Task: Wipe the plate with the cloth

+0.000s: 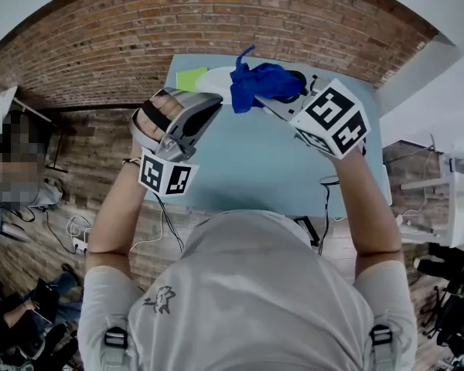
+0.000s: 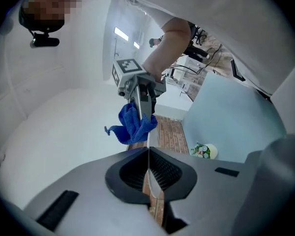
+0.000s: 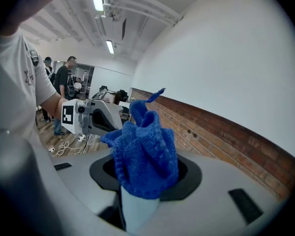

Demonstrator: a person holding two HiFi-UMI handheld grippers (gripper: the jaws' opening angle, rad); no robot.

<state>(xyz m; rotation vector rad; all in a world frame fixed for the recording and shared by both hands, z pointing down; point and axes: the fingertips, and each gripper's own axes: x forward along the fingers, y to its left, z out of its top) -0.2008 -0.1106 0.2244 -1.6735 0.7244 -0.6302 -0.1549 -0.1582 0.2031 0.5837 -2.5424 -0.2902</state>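
Right claw [image 3: 141, 183] pinches bunched knitted cloth [image 3: 145, 149], left claw [image 2: 149, 176] clamps thin plate [image 1: 213, 79].

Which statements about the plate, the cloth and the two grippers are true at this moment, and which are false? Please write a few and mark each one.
1. The right gripper holds the blue cloth. True.
2. The plate lies flat on the table. False: the left gripper holds it by its rim, up in the air and off the light blue table.
3. The left gripper's jaws stand wide open. False: they are shut on the plate's thin rim, which that gripper's view shows edge-on.
4. The cloth is bunched up, not spread out flat. True.
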